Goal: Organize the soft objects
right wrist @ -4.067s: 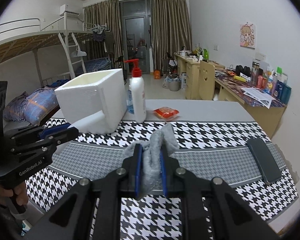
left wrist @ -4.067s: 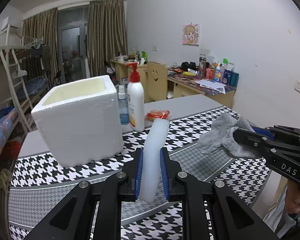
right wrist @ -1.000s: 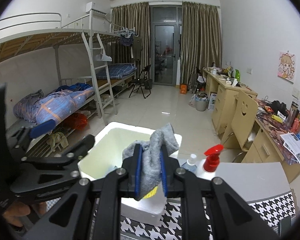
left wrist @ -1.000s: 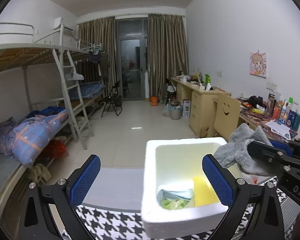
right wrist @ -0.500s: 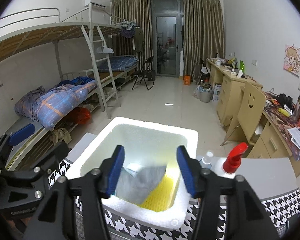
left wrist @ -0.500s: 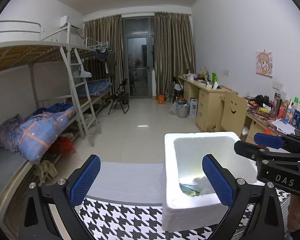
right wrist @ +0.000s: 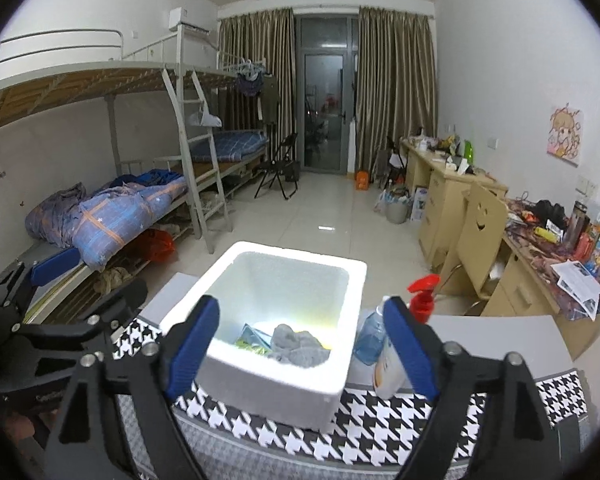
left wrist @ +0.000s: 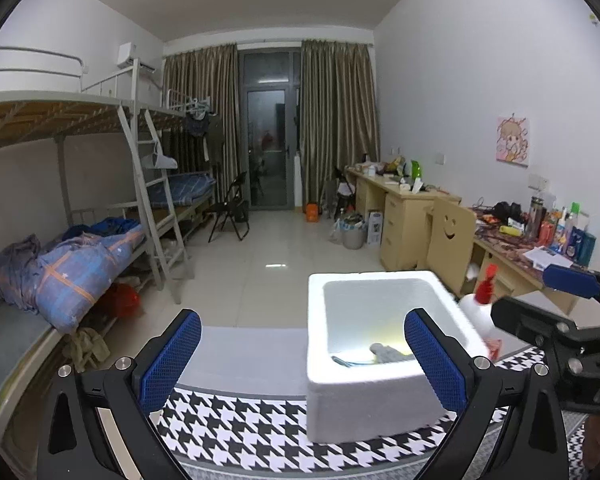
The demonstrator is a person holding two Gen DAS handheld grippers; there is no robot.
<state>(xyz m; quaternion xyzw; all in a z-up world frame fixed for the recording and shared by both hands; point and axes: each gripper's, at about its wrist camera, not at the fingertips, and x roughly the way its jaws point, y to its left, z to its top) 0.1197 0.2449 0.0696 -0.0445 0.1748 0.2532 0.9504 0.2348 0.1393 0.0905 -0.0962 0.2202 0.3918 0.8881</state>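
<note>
Only the letters "DA" can be read, partly cut off, on the right gripper [left wrist: 548, 300] body.

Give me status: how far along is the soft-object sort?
Done: grey cloth lies inside the foam box with other items. In hand: nothing; left gripper and right gripper both open, above the box. Left: no other loose soft objects visible on the table.

A white foam box [right wrist: 260, 376] holds a grey cloth [right wrist: 296, 346] on black-and-white houndstooth tablecloth [right wrist: 380, 432].
</note>
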